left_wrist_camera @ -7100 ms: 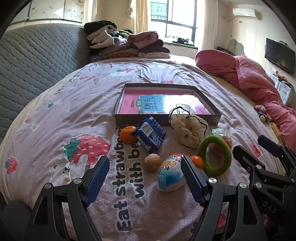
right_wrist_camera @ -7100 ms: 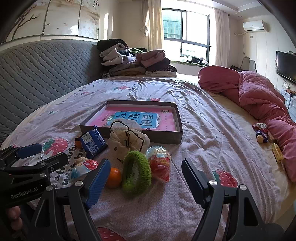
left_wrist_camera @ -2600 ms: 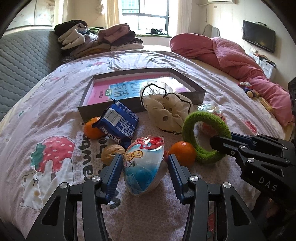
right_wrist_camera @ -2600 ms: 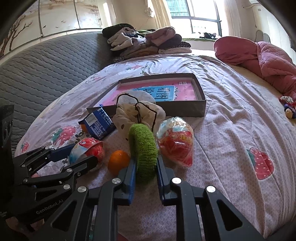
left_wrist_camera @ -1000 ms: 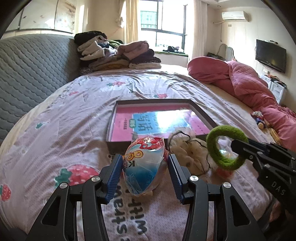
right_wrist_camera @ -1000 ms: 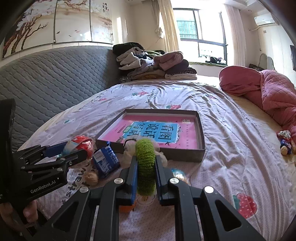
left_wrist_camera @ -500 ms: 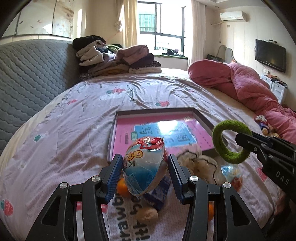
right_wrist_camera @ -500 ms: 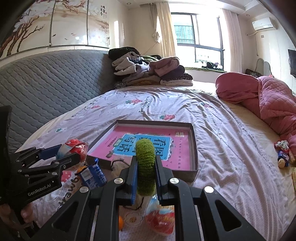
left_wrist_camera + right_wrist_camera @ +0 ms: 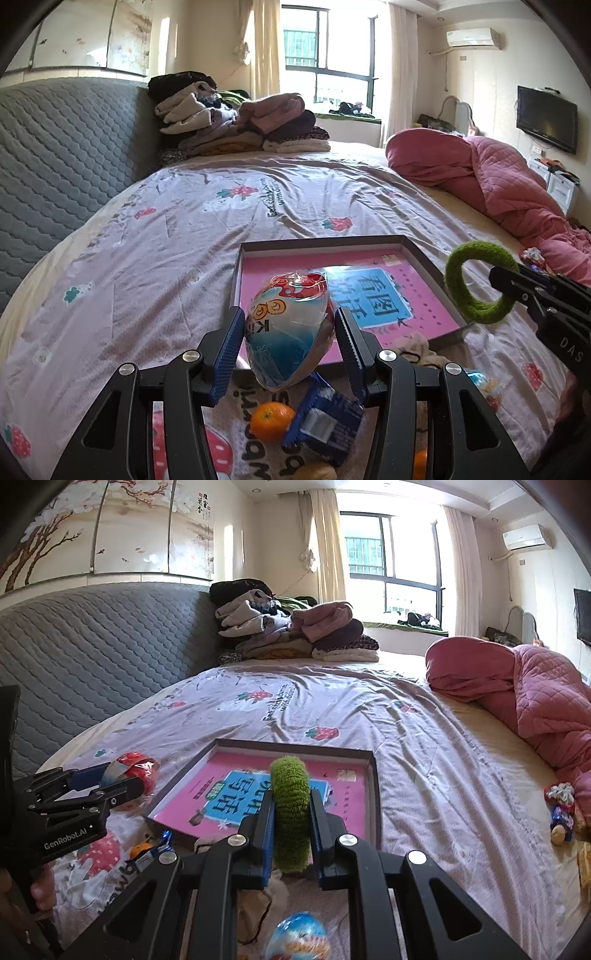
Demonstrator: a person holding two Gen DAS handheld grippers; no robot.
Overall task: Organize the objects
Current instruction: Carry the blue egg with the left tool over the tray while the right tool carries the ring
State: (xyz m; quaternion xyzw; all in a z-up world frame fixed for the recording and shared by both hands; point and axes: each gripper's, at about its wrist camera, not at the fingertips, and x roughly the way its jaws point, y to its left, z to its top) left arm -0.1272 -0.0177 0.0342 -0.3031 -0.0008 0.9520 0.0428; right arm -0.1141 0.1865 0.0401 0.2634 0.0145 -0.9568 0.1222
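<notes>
Black-framed, the left gripper [image 9: 290, 345] is held above the bed [image 9: 155, 258], angled downward toward the near left corner of the shallow grey box [image 9: 424, 254]; the right gripper [image 9: 291, 829] is held to its right at a similar downward angle, over the near edge of the same box. Part of a hand [image 9: 42, 888] shows at the left edge of the right wrist view, beneath the left gripper's body. Beyond the box's far rim the bedsheet lies bare up to the stack of folded clothes [image 9: 236, 122], with the grey quilted headboard [image 9: 62, 155] bounding the left side and the pink quilt [image 9: 491, 181] bounding the right. The pink printed floor of the box is uncovered. The left gripper's blue pads [image 9: 231, 341] are partly spread and pinch a wrapped egg-shaped toy [image 9: 290, 332], clear of the bed. The right gripper's pads are drawn close together and pinch a green fuzzy ring [image 9: 290, 805] edge-on, also clear of the bed. Near the grippers, on the sheet in front of the box, lie an orange [image 9: 271, 421], a blue carton [image 9: 325, 421], a cream drawstring pouch [image 9: 415, 349] and a second wrapped egg toy [image 9: 297, 939].
</notes>
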